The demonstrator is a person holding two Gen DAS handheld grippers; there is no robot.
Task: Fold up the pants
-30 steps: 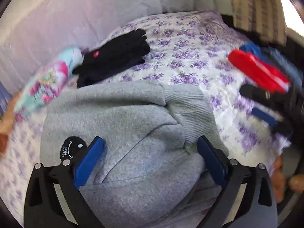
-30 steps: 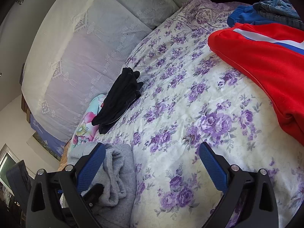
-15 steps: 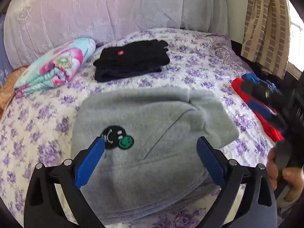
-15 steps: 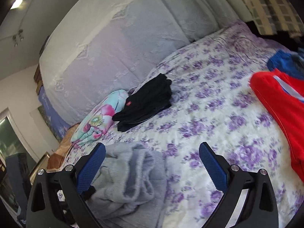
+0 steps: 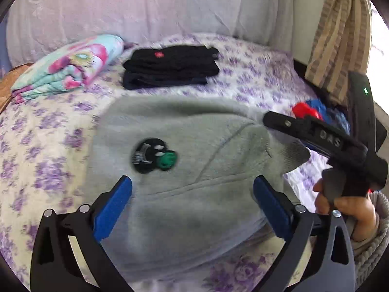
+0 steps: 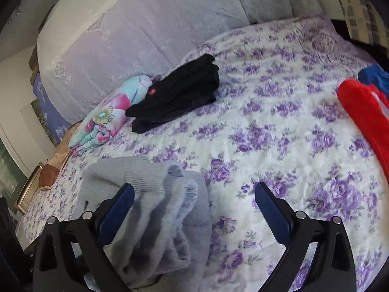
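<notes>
Folded grey pants (image 5: 194, 177) with a black-and-green smiley patch (image 5: 154, 158) lie on the flowered bedspread (image 5: 48, 146). My left gripper (image 5: 192, 202) is open and empty, hovering above the pants' near part. In the right wrist view the grey pants (image 6: 158, 206) sit at lower left, with ribbed cuffs bunched on top. My right gripper (image 6: 194, 209) is open and empty, its left finger over the pants' right edge. The right gripper also shows in the left wrist view (image 5: 316, 133), held by a hand at the pants' right edge.
A folded black garment (image 5: 170, 65) and a folded floral blanket (image 5: 70, 68) lie at the back by the padded headboard (image 5: 145, 7). Red clothing (image 6: 367, 112) and blue clothing (image 6: 374, 75) are piled at the bed's right side. A striped curtain (image 5: 340, 34) hangs at right.
Both grippers have pulled back and risen, so more of the bed shows. The right gripper has come closer to the pants' right edge. The pants lie still.
</notes>
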